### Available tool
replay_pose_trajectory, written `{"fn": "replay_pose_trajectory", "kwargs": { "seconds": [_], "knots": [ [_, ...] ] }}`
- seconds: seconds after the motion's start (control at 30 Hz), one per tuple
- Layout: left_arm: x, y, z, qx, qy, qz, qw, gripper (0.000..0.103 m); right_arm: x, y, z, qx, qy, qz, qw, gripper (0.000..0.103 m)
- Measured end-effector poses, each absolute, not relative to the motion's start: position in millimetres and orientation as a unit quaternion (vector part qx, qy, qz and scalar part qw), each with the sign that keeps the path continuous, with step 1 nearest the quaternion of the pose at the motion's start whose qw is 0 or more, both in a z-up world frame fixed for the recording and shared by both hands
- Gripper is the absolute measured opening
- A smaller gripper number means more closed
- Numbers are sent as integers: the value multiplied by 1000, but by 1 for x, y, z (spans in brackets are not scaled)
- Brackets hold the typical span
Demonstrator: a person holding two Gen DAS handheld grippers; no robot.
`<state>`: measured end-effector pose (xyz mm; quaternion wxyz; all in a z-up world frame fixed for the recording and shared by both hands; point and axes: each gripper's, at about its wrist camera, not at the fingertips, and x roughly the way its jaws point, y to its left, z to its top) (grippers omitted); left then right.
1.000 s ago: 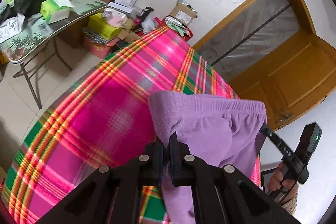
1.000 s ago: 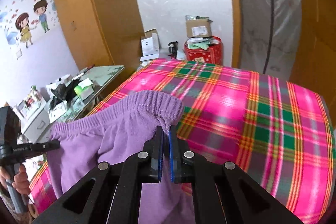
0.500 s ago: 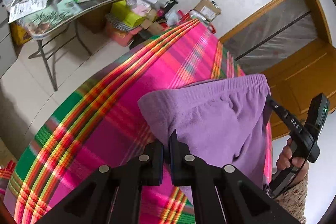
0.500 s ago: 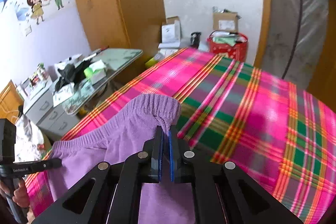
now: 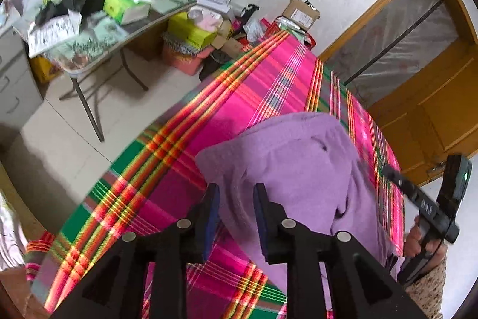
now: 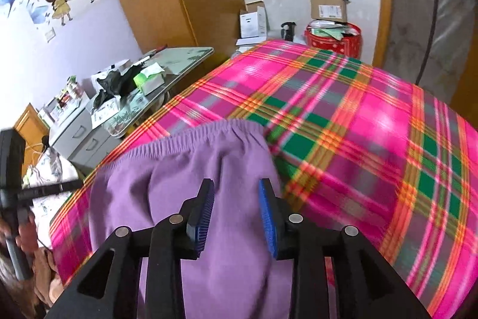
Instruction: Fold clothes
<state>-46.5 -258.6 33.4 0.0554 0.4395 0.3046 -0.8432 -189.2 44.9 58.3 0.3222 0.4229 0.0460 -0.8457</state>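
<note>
Now both grippers stand open, where half a second ago each was clamped on the purple trousers (image 6: 209, 169): the left gripper (image 5: 236, 193) and right gripper (image 6: 236, 189) each have their jaws spread apart with the cloth lying loose between and ahead of them on the plaid bed (image 6: 373, 139). No writing on the boxes beyond can be read.

Garment (image 6: 209, 169): lies on the bed (image 6: 373, 139), near its front edge.
Folding table (image 5: 167, 5): left of the bed.
Boxes (image 5: 191, 29): on the floor behind the table.
Door (image 5: 433, 97): right of the bed.
</note>
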Motion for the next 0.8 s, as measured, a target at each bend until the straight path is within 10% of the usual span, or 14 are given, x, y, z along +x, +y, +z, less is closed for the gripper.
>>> {"fn": "replay_pose_trajectory", "kwargs": {
  "seconds": [0.27, 0.8],
  "knots": [
    [-66, -202, 73, 451, 233, -861, 1, 45, -128, 111, 47, 439, 9, -840, 320, 37],
    [-191, -36, 56, 577, 83, -804, -117, 49, -29, 132, 6, 463, -15, -812, 355, 46]
  ]
}}
